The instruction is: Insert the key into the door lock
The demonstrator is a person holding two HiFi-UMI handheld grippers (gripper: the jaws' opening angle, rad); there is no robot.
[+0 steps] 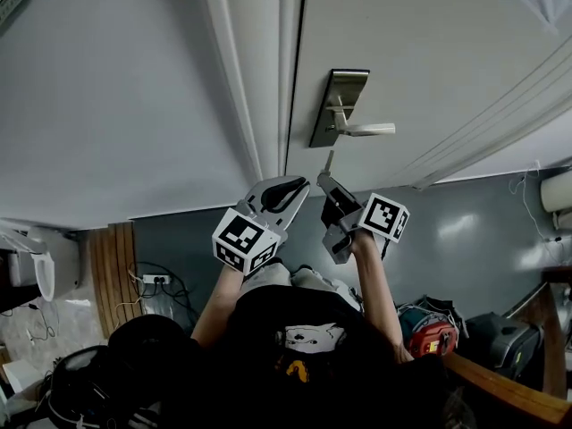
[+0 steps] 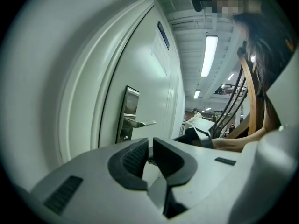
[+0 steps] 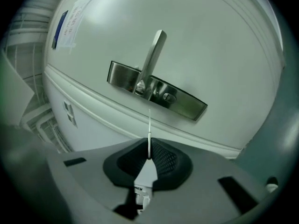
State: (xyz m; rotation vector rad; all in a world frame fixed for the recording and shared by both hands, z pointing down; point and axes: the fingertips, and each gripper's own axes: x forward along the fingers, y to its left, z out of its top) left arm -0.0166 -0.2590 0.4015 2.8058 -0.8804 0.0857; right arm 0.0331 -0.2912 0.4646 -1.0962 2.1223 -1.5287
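A steel lock plate (image 1: 338,105) with a lever handle (image 1: 366,130) sits on the white door (image 1: 429,61). In the right gripper view the keyhole (image 3: 167,97) shows on the plate (image 3: 187,104), right of the lever (image 3: 153,57). My right gripper (image 1: 323,179) (image 3: 149,155) is shut on a thin silver key (image 1: 328,162). Seen edge-on, the key (image 3: 149,132) points toward the plate, a short way below it and apart from it. My left gripper (image 1: 295,189) (image 2: 150,154) hangs just left of the right one. Its jaws stand together, and I see nothing held between them.
The door frame (image 1: 255,79) runs left of the lock, with white wall beyond. Below on the floor are a power strip (image 1: 156,279) with cables, a wooden panel (image 1: 112,266), bags (image 1: 429,333) and a wooden rail (image 1: 509,387). The person's arm (image 1: 380,284) reaches up behind the right gripper.
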